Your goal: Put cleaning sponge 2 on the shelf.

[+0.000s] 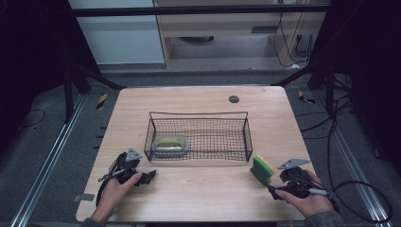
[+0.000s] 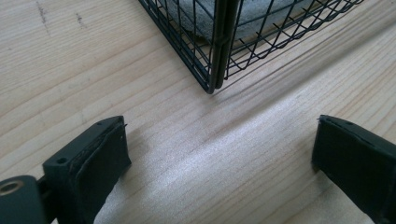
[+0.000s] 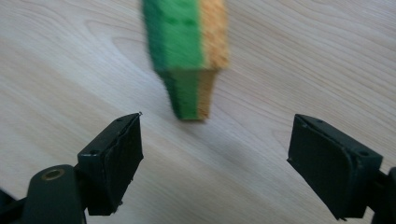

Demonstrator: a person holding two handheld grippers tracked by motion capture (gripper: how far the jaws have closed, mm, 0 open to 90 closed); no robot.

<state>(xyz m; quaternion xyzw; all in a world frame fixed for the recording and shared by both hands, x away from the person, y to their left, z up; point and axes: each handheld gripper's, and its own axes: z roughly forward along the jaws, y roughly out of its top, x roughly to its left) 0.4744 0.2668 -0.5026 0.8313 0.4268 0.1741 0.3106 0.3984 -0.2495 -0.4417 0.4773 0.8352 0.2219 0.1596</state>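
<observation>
A black wire basket [image 1: 201,135] stands in the middle of the wooden table [image 1: 198,99]. A grey-edged, yellow-green sponge [image 1: 171,144] lies in its left end; in the left gripper view it shows as a grey pad [image 2: 252,14] behind the mesh. A second sponge [image 1: 262,169], green and yellow, stands on edge on the table by the basket's front right corner. My right gripper [image 1: 274,190] is just short of it, and the sponge [image 3: 189,60] sits ahead of that gripper [image 3: 217,119], whose wide-apart jaws hold nothing. My left gripper [image 1: 149,176] rests low near the basket's front left corner [image 2: 215,70], and it [image 2: 219,123] is open and empty.
A small dark round disc [image 1: 233,99] lies near the table's far edge. Cables trail from both grippers over the table's front corners. Black frame posts and floor cables surround the table.
</observation>
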